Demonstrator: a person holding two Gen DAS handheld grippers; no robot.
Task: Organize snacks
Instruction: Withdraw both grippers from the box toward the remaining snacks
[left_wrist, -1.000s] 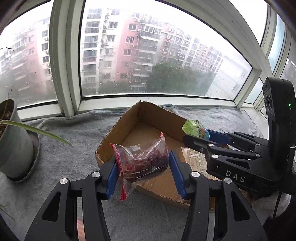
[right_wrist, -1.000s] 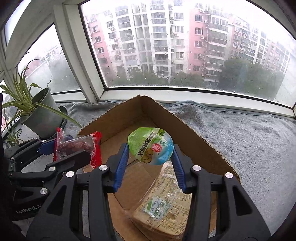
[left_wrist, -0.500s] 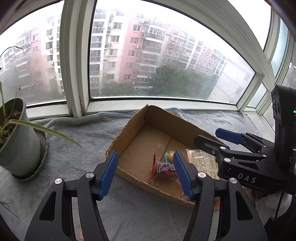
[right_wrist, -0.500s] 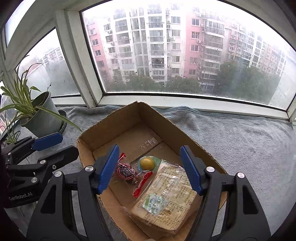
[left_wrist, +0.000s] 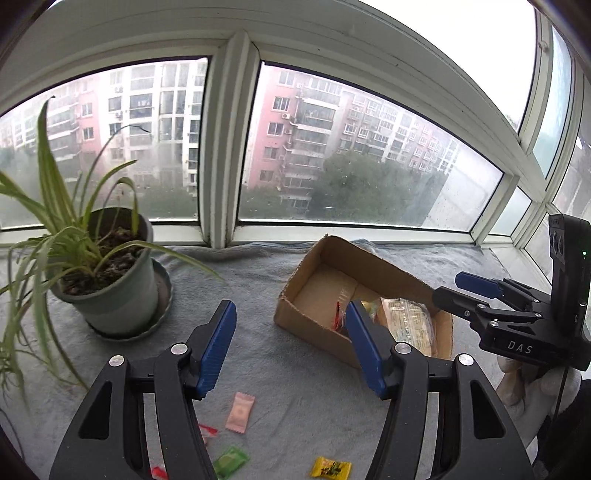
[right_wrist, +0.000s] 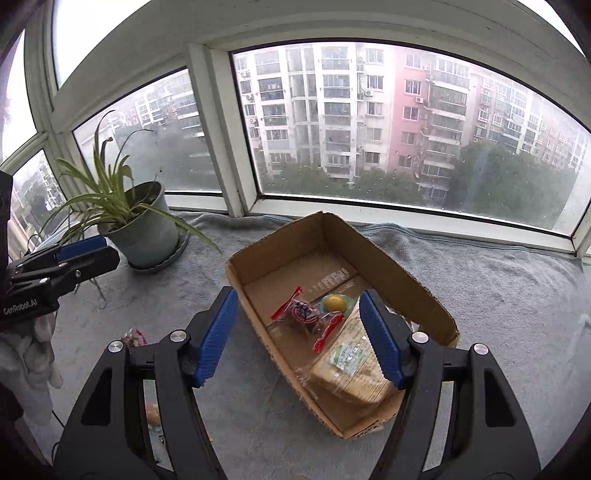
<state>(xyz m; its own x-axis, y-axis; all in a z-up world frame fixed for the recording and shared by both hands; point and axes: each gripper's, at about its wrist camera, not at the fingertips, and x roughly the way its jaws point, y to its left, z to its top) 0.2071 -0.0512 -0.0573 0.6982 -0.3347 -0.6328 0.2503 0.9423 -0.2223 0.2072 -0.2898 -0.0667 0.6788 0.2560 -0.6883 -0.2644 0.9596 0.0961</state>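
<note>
Left claw (left_wrist: 291, 343) stands spread wide and empty above the grey towel (left_wrist: 288, 373) on the window ledge. Right claw (right_wrist: 299, 336) is likewise released, holding nothing, over the near end of the cardboard box (right_wrist: 406, 273). Inside the box lie a red-edged clear packet (right_wrist: 301, 314), a round cup snack with a yellow centre (right_wrist: 333, 303) and a large wrapped cracker pack (right_wrist: 351, 373). Loose sweets rest on the towel below the left claw: pink (left_wrist: 241, 411), green (left_wrist: 231, 459), yellow (left_wrist: 330, 468). A potted plant (left_wrist: 110, 291) stands left of the box.
</note>
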